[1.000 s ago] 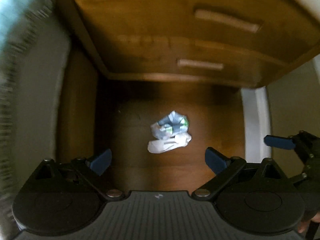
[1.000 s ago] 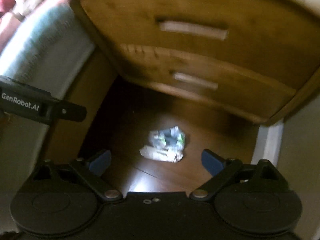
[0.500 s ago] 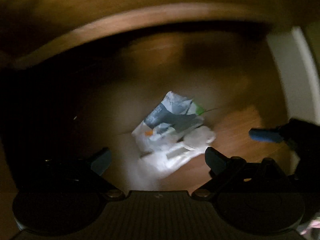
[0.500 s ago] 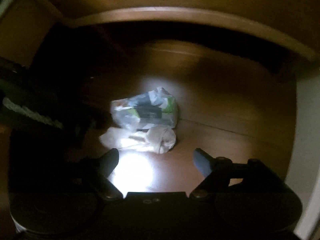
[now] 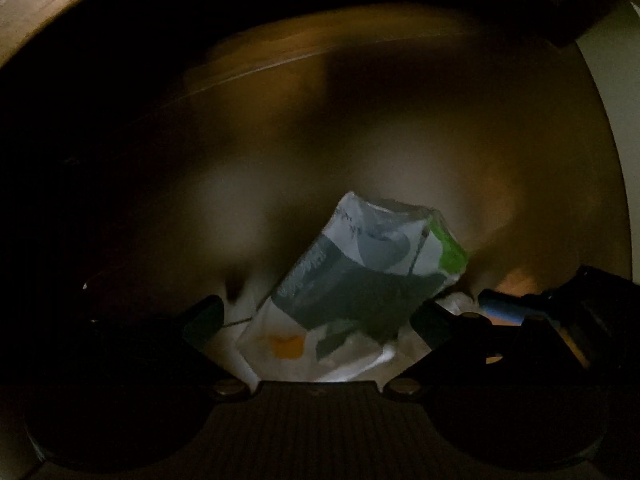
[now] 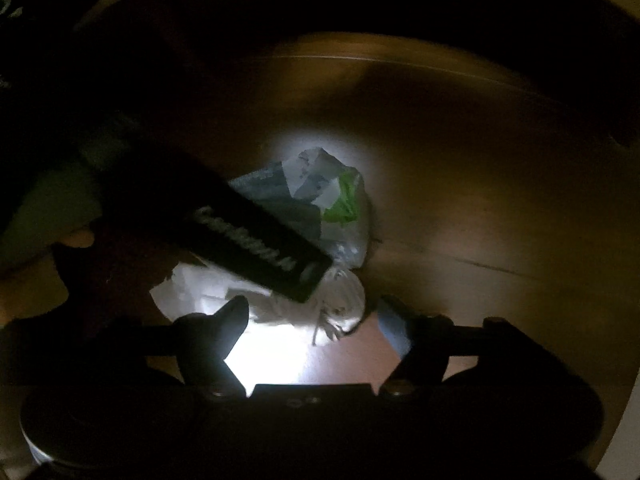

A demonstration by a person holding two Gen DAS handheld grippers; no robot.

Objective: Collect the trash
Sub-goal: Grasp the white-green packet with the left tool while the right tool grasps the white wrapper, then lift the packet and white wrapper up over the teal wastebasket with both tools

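Note:
A crumpled printed wrapper [image 5: 360,276], white, grey and green, lies on the dark wooden floor [image 5: 440,140]. A crumpled white paper [image 6: 280,308] lies against it. My left gripper [image 5: 316,320] points straight down over the wrapper, open, with the wrapper between its fingers. My right gripper [image 6: 314,316] is low over the white paper and its jaws are closing, with the paper between them and the pads apart from it. In the left wrist view one blue finger [image 5: 500,306] of the right gripper shows at the right. The left gripper's black labelled housing [image 6: 256,248] hides part of the wrapper [image 6: 332,196].
The lower edge of a wooden chest of drawers [image 5: 120,12] arches over the floor at the top. A pale wall or skirting board [image 5: 612,120] runs down the right. The scene is dark outside the lit patch on the floor [image 6: 280,356].
Both grippers have come down from drawer height to just above the floor, so the trash looks much larger. The right gripper's fingers have drawn closer together; the left's keep their spread.

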